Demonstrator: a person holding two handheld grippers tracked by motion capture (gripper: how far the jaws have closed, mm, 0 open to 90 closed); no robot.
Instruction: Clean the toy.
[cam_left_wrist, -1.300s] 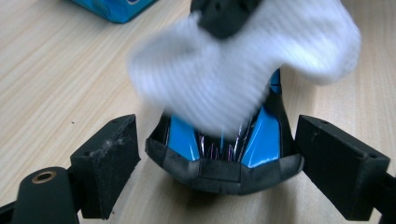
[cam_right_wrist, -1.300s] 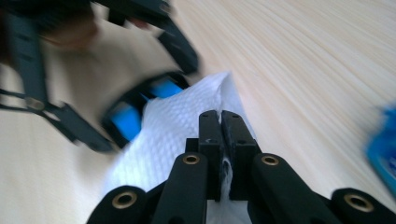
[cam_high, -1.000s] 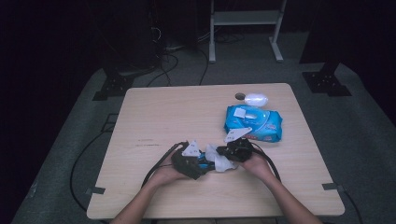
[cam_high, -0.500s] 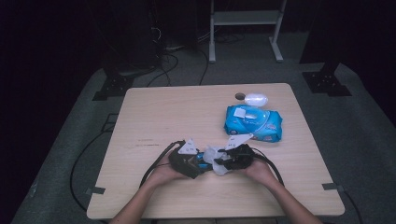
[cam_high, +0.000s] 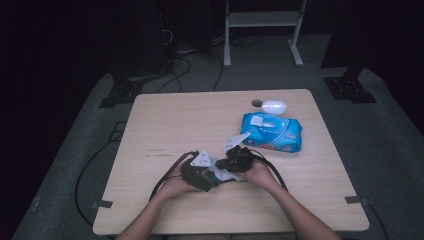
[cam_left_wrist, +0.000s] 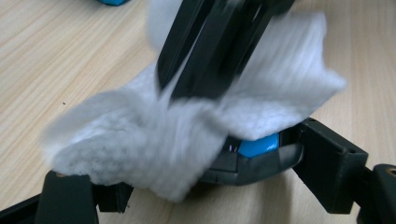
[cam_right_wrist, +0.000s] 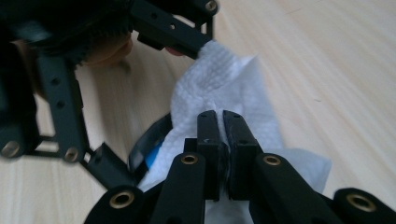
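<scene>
Right hand-held gripper (cam_right_wrist: 219, 122) has just closed, pinching white wipe (cam_right_wrist: 219, 84); left hand-held gripper (cam_left_wrist: 196, 186) grips small black-blue object (cam_left_wrist: 254, 156), wipe draped over; wiping begins; wipes pack (cam_high: 272, 131) at 2 o'clock on surface (cam_high: 165, 125)

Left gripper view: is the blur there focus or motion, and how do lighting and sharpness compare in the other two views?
Left gripper view: the other hand-held gripper is smeared as by motion, and the white wipe is soft. Right gripper view: jaws sharp, pinching the wipe; the far tabletop is blurred. High view: the table is evenly lit and the surroundings dark, no glare.
</scene>
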